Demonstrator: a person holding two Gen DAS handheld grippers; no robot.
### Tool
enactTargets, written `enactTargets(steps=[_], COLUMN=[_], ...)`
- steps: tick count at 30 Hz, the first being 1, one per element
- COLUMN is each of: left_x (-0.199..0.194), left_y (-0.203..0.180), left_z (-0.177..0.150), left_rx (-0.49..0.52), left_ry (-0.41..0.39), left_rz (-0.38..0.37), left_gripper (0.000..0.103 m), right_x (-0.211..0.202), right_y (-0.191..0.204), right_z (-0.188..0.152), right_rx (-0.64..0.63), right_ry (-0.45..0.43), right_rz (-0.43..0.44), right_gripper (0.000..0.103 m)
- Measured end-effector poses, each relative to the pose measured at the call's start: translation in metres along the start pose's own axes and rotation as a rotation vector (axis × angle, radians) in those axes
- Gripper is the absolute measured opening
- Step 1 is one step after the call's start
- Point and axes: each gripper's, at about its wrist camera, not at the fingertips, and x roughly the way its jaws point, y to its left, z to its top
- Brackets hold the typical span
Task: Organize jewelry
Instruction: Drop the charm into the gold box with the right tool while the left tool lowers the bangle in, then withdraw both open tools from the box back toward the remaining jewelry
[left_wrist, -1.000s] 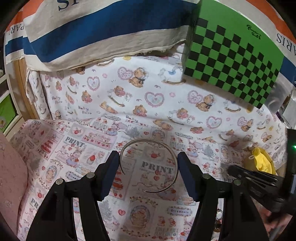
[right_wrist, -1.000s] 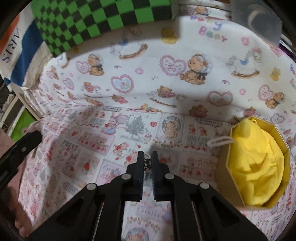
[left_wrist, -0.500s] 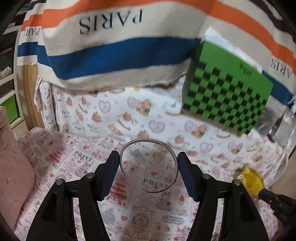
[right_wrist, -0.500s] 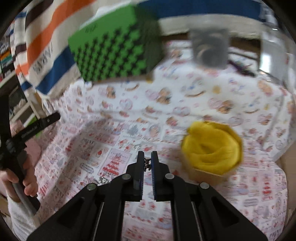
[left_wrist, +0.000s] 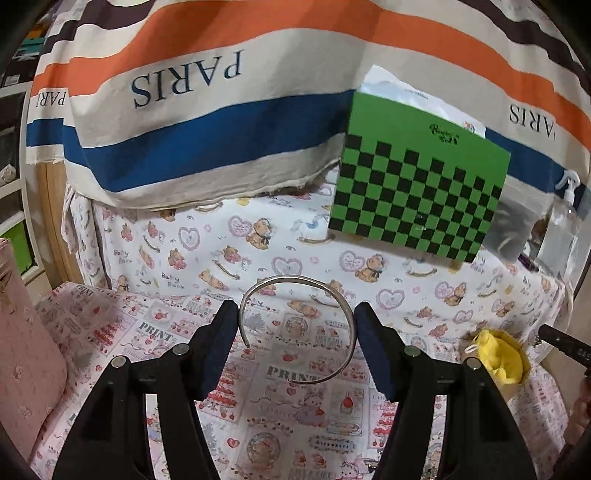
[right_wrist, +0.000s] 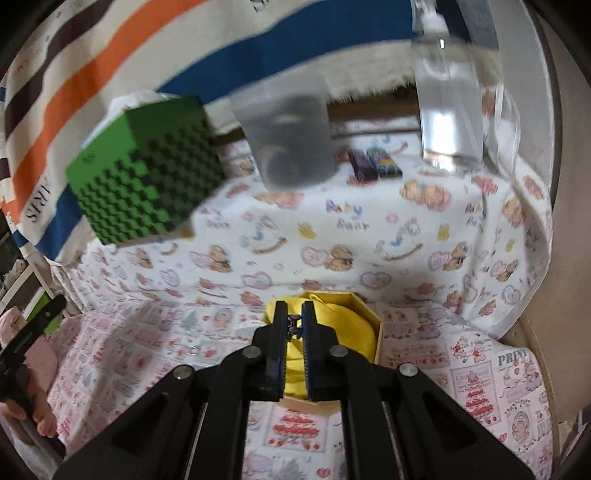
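The left hand-held gripper (left_wrist: 297, 334) grasps a silver open bangle (left_wrist: 299, 328) across its width, the ring spanning the gap between the two blue pads, held above the tabletop (left_wrist: 295, 417). The right hand-held gripper (right_wrist: 294, 325) is clenched on a small dark piece of jewelry (right_wrist: 294, 327), too small to tell what kind, and hangs over a gold box (right_wrist: 380, 328) lined with yellow cloth (right_wrist: 351, 325). In the left wrist view that box sits at the right edge, well apart from the bangle.

The tabletop is covered by a pink patchwork cloth (right_wrist: 491, 384); behind it lies a white cloth (left_wrist: 221, 243) with bears, hearts and rocking horses. On the white cloth stand a green and black checkered box (left_wrist: 417, 199), a frosted plastic tub (right_wrist: 288, 140), a clear pump bottle (right_wrist: 448, 92) and two small dark packets (right_wrist: 373, 164). A striped cloth (left_wrist: 207, 122) in orange, cream and blue hangs behind. A pink cushion (left_wrist: 26, 354) sits at the left.

The pink cloth reads "PRINT" in several squares, the white one "Baby Bear", and the striped cloth "PARIS", upside down. The green box bears a small black logo, unreadable.
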Motion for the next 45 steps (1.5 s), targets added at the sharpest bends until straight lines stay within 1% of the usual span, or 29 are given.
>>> enactTargets(steps=[4, 7, 10, 11, 13, 15, 16, 17, 18, 21, 23, 25, 27, 29, 32, 34, 37, 40, 42, 44, 45], left_x=[0.007, 0.013, 0.008, 0.004, -0.001, -0.004, -0.005, -0.006, -0.005, 0.003, 0.012, 0.023, 0.040, 0.057, 0.077, 0.084, 0.092, 0.099, 0.099, 0.096, 0.092], left_y=[-0.003, -0.010, -0.020, -0.025, -0.033, -0.046, -0.058, -0.070, -0.081, -0.122, -0.148, -0.170, -0.193, -0.209, -0.227, -0.235, -0.246, -0.251, -0.252, -0.248, -0.245], left_z=[-0.008, -0.012, -0.014, -0.014, -0.010, -0.003, 0.001, 0.004, 0.006, 0.012, 0.013, 0.010, 0.006, 0.001, -0.008, -0.016, -0.025, -0.030, -0.030, -0.027, -0.026], left_rx=[0.013, 0.039, 0.090, 0.100, 0.093, 0.094, 0.119, 0.138, 0.150, 0.193, 0.205, 0.206, 0.194, 0.167, 0.142, 0.146, 0.135, 0.118, 0.107, 0.115, 0.123], left_ry=[0.031, 0.054, 0.027, 0.015, 0.017, 0.038, 0.049, 0.053, 0.058, 0.117, 0.164, 0.216, 0.284, 0.344, 0.416, 0.444, 0.459, 0.482, 0.479, 0.446, 0.429], left_rz=[-0.001, 0.007, 0.035, 0.031, 0.005, -0.067, -0.093, -0.104, -0.118, -0.229, -0.298, -0.360, -0.401, -0.432, -0.458, -0.462, -0.476, -0.495, -0.484, -0.459, -0.454], left_gripper=[0.063, 0.063, 0.063, 0.063, 0.063, 0.063, 0.063, 0.063, 0.063, 0.063, 0.063, 0.063, 0.063, 0.063, 0.063, 0.063, 0.063, 0.064, 0.070, 0.079, 0.080], right_x=[0.015, 0.023, 0.027, 0.027, 0.024, 0.016, 0.012, 0.010, 0.009, 0.001, -0.009, -0.015, -0.016, -0.014, -0.007, -0.004, -0.002, -0.004, -0.007, -0.010, -0.011], right_y=[-0.012, -0.020, -0.028, -0.032, -0.038, -0.045, -0.048, -0.051, -0.055, -0.069, -0.070, -0.071, -0.078, -0.092, -0.110, -0.118, -0.127, -0.132, -0.134, -0.135, -0.135], right_z=[-0.005, -0.007, -0.006, -0.005, -0.004, -0.001, 0.001, 0.002, 0.004, 0.005, 0.005, 0.007, 0.007, 0.006, 0.005, 0.004, 0.005, 0.006, 0.007, 0.008, 0.008], right_rx=[0.020, 0.045, 0.081, 0.095, 0.106, 0.117, 0.122, 0.126, 0.133, 0.183, 0.178, 0.166, 0.199, 0.269, 0.347, 0.377, 0.396, 0.409, 0.419, 0.421, 0.418], right_ry=[0.031, 0.065, 0.080, 0.077, 0.080, 0.056, 0.053, 0.058, 0.062, 0.059, 0.007, -0.029, -0.028, -0.017, 0.005, 0.011, 0.020, 0.008, -0.001, -0.012, -0.014], right_rz=[-0.016, 0.026, 0.050, 0.064, 0.074, 0.060, 0.050, 0.038, 0.038, 0.057, 0.028, 0.021, 0.032, 0.039, 0.013, -0.009, -0.068, -0.089, -0.089, -0.100, -0.102], right_gripper=[0.006, 0.007, 0.007, 0.011, 0.017, 0.020, 0.025, 0.031, 0.035, 0.049, 0.075, 0.087, 0.088, 0.090, 0.091, 0.091, 0.092, 0.092, 0.093, 0.093, 0.093])
